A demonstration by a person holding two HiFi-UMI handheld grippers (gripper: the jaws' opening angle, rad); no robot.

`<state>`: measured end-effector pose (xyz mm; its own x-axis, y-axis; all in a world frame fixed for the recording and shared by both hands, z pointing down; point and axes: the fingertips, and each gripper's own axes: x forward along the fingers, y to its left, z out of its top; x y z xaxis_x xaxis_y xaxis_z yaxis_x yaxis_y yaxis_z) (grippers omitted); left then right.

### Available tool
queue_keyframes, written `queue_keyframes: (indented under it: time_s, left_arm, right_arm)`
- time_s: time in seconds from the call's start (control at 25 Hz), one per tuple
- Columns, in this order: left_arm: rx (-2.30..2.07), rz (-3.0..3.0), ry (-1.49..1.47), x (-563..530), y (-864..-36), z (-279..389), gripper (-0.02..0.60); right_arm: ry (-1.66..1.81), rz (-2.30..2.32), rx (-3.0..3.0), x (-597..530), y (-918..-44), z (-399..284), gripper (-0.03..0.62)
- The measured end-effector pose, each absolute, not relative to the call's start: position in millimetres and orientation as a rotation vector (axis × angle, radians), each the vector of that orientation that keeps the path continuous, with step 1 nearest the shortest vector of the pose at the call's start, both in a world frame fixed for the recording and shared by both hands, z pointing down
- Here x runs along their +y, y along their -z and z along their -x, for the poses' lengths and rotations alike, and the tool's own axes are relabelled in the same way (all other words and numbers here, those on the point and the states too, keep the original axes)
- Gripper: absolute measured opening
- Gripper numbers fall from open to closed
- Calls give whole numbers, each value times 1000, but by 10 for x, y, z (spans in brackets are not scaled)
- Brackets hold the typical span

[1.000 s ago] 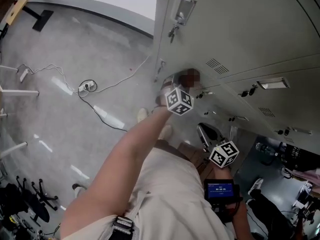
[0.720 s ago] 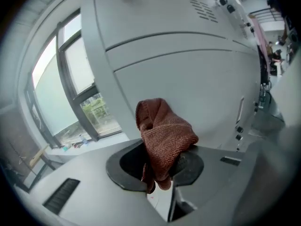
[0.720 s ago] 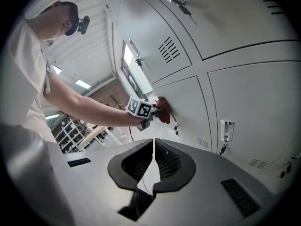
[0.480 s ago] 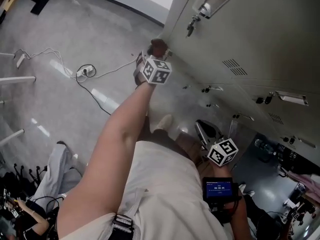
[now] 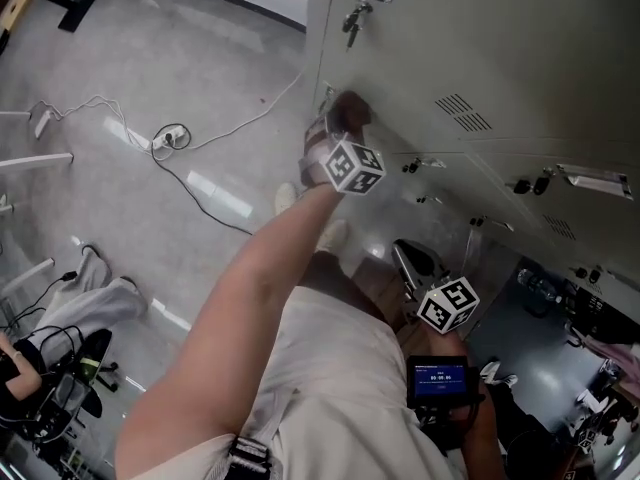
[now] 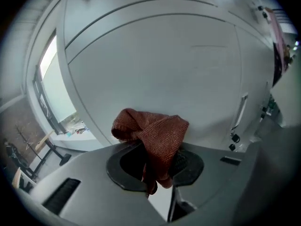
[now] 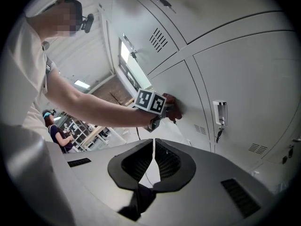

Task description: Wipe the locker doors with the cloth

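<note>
The cloth [image 6: 157, 133], a rust-red woven piece, is pinched in the left tongs [image 6: 157, 166]; the jaws are closed onto it, a bunched fold is pushed forward against a pale grey locker door [image 6: 155, 55], and a short end is seen hanging down between the jaws. In the head view the person's left arm is stretched out towards the lockers; the cloth is pressed on the door close to its left edge, near a lock from which keys [image 5: 350, 30] are hung; louvre slots [image 5: 462, 111] are seen further along the locker front. A marker cube [image 5: 352, 166] is carried on the left tongs just behind the cloth.

The right tongs [image 7: 154, 160] are pressed together, with nothing held between them; they are held low beside the person's waist, well apart from the cloth; a small lit screen [image 5: 440, 380] is shown on them in the head view. In the right gripper view the left arm is seen reaching across to the door, with the cloth touching the metal.

A white cable [image 5: 230, 133] is laid in loops across the grey floor [image 5: 120, 58], beside the lockers; a second person [image 7: 59, 132] is seen far behind in the right gripper view, too small for more to be told.
</note>
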<state>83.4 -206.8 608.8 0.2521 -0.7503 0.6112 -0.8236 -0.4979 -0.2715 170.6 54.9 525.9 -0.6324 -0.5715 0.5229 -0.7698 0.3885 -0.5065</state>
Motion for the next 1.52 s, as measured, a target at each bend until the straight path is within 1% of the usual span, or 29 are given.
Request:
queue_keyframes:
  time_s: [0.24,0.36,0.6,0.68,0.8,0.96,1.2,1.32,1.4,1.52]
  left_arm:
    - [-1351,-2463,-1045,-1638,-6280,-1603,78]
    - [-1177,-2551,-1028,-1411,-6381,-1975,78]
    - [-858,-2695,-964,-1081,-6555,-2465,78]
    - [-965,-2604,-971,-1197,-6652,-2282,78]
    - [-1213,-2421,-981,-1553,-6748,-1681,78]
    - [-1333,-2396,-967,-1921,-6632,-1128,78]
    - [-1587,-2266,-817,-2357,-6481,-318,78]
    - [-1739,-2228,-807,-2542,-6433,67,78]
    - [-1749,-2202,-842,-2619,-6566,208,78]
    - [-1604,-2237,-921,-2627,-6860,66,78]
  right_arm:
    - [-1088,-1175,-2365,664,-5337,-1842,23]
    - [-1091,-1189,-2354,704,-5370,-1887,23]
    - [-1097,-1169,-2319,754,-5440,-1929,23]
    - [-1093,-1147,-2322,755,-5437,-1883,23]
    - [-1091,-1128,-2331,690,-5445,-1811,23]
    - [-1095,-1096,-2335,619,-5484,-1686,23]
    - [-1100,-1036,-2343,501,-5573,-1482,23]
    - [-1118,-1023,-2326,463,-5642,-1427,23]
    - [-1136,-1010,-2314,477,-5690,-1373,23]
    - [-1159,-998,-2285,544,-5793,-1325,23]
